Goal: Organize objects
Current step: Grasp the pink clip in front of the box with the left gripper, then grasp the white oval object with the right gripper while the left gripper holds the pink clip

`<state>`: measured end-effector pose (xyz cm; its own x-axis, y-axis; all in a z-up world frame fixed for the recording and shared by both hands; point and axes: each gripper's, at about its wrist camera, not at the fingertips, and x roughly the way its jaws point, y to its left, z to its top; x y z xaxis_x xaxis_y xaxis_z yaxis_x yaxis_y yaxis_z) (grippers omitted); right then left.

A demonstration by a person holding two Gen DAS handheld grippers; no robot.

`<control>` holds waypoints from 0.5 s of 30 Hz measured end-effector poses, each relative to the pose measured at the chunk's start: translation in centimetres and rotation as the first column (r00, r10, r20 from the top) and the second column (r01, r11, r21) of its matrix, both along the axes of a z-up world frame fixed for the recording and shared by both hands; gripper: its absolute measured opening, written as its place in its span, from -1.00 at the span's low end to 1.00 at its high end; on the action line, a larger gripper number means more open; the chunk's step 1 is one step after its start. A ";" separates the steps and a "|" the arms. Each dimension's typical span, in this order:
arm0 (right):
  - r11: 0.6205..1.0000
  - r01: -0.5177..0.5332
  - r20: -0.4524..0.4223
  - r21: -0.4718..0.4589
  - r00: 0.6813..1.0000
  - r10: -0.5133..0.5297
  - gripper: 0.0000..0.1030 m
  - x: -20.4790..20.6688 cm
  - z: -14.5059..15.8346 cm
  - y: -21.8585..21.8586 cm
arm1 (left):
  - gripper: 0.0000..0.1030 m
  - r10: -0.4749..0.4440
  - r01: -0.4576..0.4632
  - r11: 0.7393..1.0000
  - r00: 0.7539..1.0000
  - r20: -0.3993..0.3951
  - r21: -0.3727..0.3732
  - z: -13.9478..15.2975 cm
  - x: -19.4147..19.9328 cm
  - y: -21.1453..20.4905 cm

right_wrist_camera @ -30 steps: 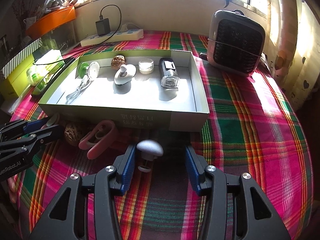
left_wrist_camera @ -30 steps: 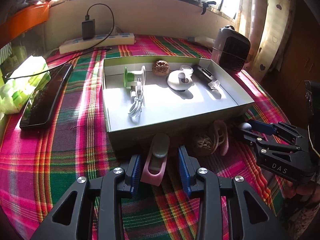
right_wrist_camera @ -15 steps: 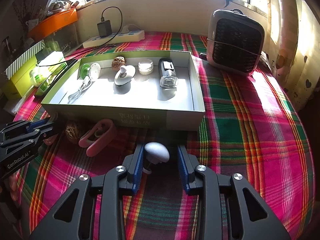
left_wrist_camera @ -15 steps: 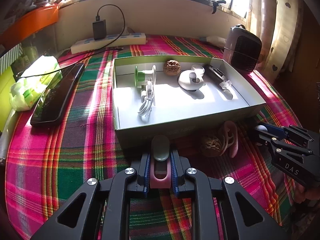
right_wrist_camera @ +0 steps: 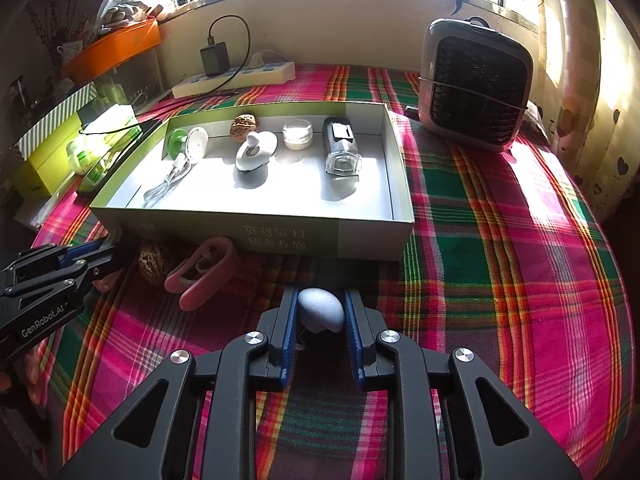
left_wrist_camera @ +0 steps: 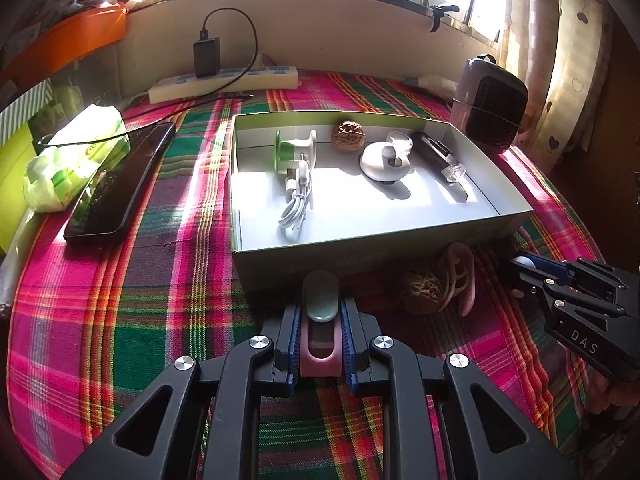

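Observation:
My left gripper (left_wrist_camera: 320,316) is shut on a pink holder with a grey-green top (left_wrist_camera: 320,300), just in front of the near wall of the open box (left_wrist_camera: 400,240). My right gripper (right_wrist_camera: 320,308) is shut on a pale blue mushroom-shaped knob (right_wrist_camera: 321,310), in front of the same box (right_wrist_camera: 360,236). The box holds a white cable (left_wrist_camera: 298,204), a green-and-white reel (left_wrist_camera: 294,152), a walnut (left_wrist_camera: 348,136), a white knob (left_wrist_camera: 384,160), a small jar (right_wrist_camera: 297,134) and a black device (right_wrist_camera: 340,148). A second walnut (right_wrist_camera: 152,264) and a pink clip (right_wrist_camera: 204,272) lie on the cloth outside.
The plaid tablecloth (right_wrist_camera: 500,260) covers the table. A small heater (right_wrist_camera: 476,84) stands at the back right. A power strip with a charger (right_wrist_camera: 236,76) lies by the wall. A black phone (left_wrist_camera: 120,184) and a tissue pack (left_wrist_camera: 76,156) lie left of the box.
Both grippers have closed: the left onto the pink holder, the right onto the pale blue knob. Both views have risen a little.

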<state>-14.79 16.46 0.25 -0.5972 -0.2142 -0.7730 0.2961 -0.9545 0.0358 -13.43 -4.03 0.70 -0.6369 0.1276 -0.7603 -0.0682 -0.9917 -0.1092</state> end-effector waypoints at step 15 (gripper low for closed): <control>1.000 0.002 0.001 -0.004 1.000 -0.002 -0.55 0.0 0.0 0.1 | -0.69 0.001 -0.001 1.000 1.000 -0.001 -0.005 0.0 0.1 0.0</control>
<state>-14.81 16.51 0.20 -0.5967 -0.2161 -0.7728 0.2945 -0.9548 0.0396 -13.32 -4.00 0.75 -0.6374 0.1230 -0.7606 -0.0675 -0.9923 -0.1039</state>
